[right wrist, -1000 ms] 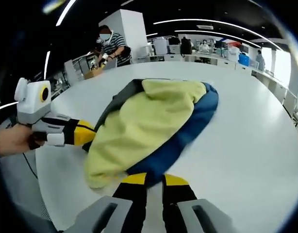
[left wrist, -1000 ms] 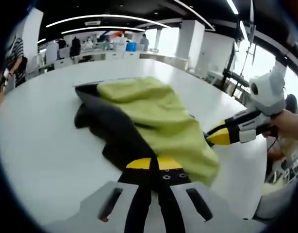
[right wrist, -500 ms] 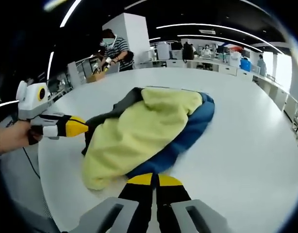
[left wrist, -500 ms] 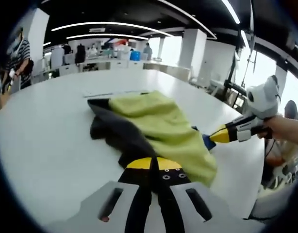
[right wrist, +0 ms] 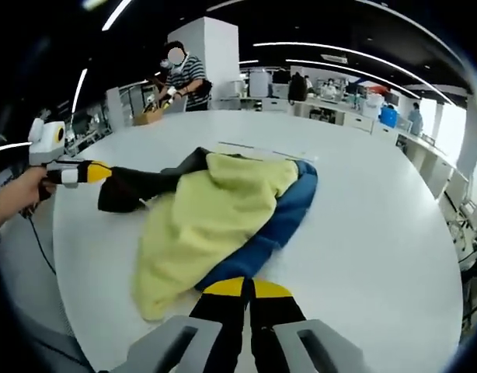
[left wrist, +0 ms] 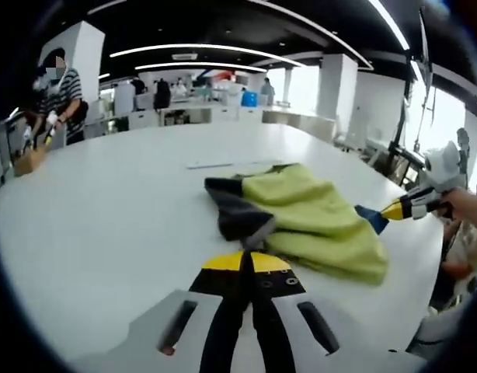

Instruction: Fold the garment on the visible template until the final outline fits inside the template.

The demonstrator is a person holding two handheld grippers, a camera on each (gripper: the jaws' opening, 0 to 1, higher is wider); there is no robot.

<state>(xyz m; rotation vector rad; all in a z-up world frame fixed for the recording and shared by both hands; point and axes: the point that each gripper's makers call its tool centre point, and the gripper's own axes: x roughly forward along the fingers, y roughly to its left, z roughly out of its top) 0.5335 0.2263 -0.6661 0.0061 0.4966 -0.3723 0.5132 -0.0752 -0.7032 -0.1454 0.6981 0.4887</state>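
Two grippers stretch a garment across a white table

Left gripper (left wrist: 247, 263) clamps the dark edge, right gripper (right wrist: 246, 287) the blue hem of the garment (right wrist: 215, 217) mid-table (right wrist: 378, 233); a slipped pinch could drop the cloth bunched, off the faint template line (left wrist: 215, 165). A person (right wrist: 180, 78) works beyond; nothing obstructs.

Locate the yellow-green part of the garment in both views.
Left gripper view: yellow-green cloth lies right of centre, beyond the left tongs.
Right gripper view: it lies left of centre, above the right tongs.
Shared landmark: person in striped shirt at the table's far edge.
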